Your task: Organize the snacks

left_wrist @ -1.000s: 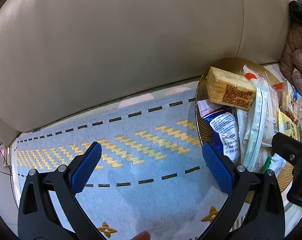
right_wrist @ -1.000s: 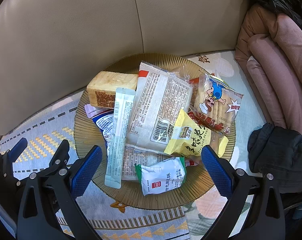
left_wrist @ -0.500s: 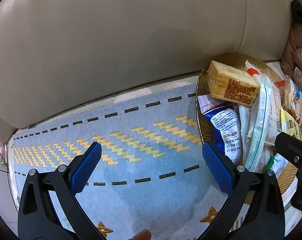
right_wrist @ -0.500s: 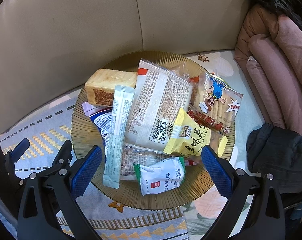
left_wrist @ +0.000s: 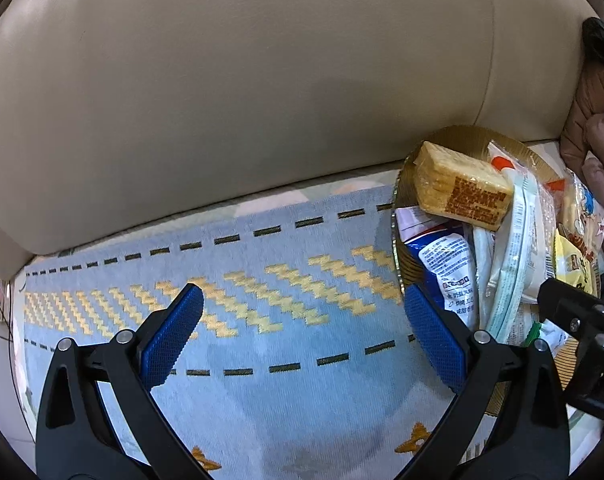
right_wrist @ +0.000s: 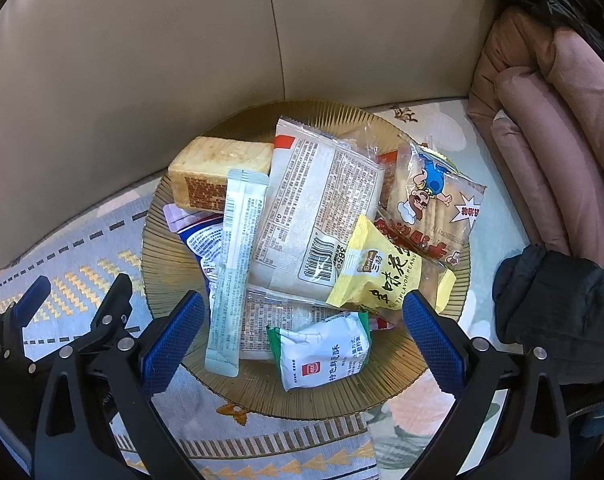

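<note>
Both my jaws wide and empty, snack pile on the gold plate [right_wrist: 173, 276] dead ahead of my right gripper [right_wrist: 302, 328].

Beige sofa back [right_wrist: 141, 60] fills twelve o'clock, blue patterned mat [left_wrist: 261, 320] lies under my left gripper [left_wrist: 302, 316], which hangs over bare mat with the plate at its three o'clock. On the plate: the big clear-wrapped packet [right_wrist: 318, 208] runs long axis from twelve to six; the cartoon cracker bag [right_wrist: 430, 200] sits at two o'clock; the pale stick sachet [right_wrist: 233, 272] points eleven-to-six; the toast block [right_wrist: 213, 172] lies at eleven; the yellow peanut pack [right_wrist: 378, 272] tilts toward one; the small green-edged pouch [right_wrist: 326, 356] is nearest, between my right fingertips.
</note>
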`<state>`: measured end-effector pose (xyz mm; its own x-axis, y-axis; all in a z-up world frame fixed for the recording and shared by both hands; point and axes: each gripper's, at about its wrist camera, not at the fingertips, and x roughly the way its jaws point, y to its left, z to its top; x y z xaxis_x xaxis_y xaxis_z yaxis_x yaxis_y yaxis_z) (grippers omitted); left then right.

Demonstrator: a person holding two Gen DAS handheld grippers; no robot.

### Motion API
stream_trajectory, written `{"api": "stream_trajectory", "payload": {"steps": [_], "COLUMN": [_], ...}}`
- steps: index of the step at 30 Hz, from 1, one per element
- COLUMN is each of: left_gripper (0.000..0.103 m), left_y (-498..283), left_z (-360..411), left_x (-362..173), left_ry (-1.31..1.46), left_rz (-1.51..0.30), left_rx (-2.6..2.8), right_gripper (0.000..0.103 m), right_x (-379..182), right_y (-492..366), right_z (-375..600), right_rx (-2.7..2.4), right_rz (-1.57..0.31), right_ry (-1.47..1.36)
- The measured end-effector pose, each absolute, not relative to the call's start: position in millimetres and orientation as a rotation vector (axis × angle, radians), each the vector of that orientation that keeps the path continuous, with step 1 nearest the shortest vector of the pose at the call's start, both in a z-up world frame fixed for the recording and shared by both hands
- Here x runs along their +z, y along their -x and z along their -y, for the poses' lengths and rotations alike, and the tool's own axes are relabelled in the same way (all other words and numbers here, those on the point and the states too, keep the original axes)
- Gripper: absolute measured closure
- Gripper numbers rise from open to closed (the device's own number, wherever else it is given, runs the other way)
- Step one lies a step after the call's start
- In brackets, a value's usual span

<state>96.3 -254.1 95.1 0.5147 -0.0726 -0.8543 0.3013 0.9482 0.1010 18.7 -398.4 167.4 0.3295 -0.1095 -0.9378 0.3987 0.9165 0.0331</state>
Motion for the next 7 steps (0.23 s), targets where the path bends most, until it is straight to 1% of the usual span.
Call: {"api": "stream_trajectory", "payload": {"steps": [7], "left_gripper": [0.003], "left_y": [-92], "left_z": [233], "left_x": [109], "left_ry": [-0.211], "left_rz": [-0.993], "left_rx": [-0.217], "right_gripper": [0.005], "right_x": [195], "right_y": [-14], "right_z": [374], "right_rx": [-0.26], "right_rz": [-1.071], "right_ry": [-0.297]}}
